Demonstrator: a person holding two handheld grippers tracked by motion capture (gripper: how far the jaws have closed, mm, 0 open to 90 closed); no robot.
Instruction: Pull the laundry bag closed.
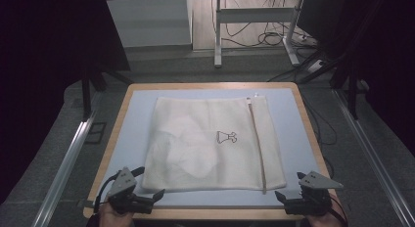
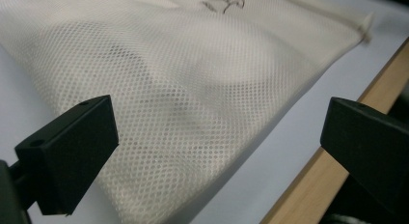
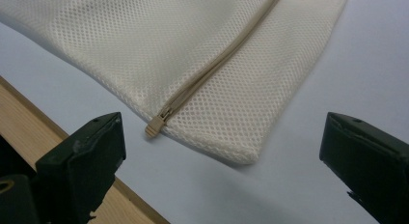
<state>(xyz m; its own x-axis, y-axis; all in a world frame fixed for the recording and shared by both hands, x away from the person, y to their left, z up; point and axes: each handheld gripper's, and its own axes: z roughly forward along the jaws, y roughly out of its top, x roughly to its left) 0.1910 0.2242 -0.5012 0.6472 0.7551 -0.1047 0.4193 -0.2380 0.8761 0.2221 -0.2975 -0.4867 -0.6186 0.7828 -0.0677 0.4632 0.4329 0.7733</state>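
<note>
High view: mesh bag (image 1: 210, 141) lies flat, zipper (image 1: 258, 144) running near-to-far.

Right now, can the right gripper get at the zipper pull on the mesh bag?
Probably yes. The right gripper is open, and the zipper pull lies just ahead at the near edge of the mesh bag, with nothing between them.

A cream mesh laundry bag (image 1: 210, 144) lies flat in the middle of the bench, with something pale and bulky showing through its left half. A small black figure is printed near its centre. Its beige zipper (image 1: 258, 144) runs near-to-far along the right side.
</note>
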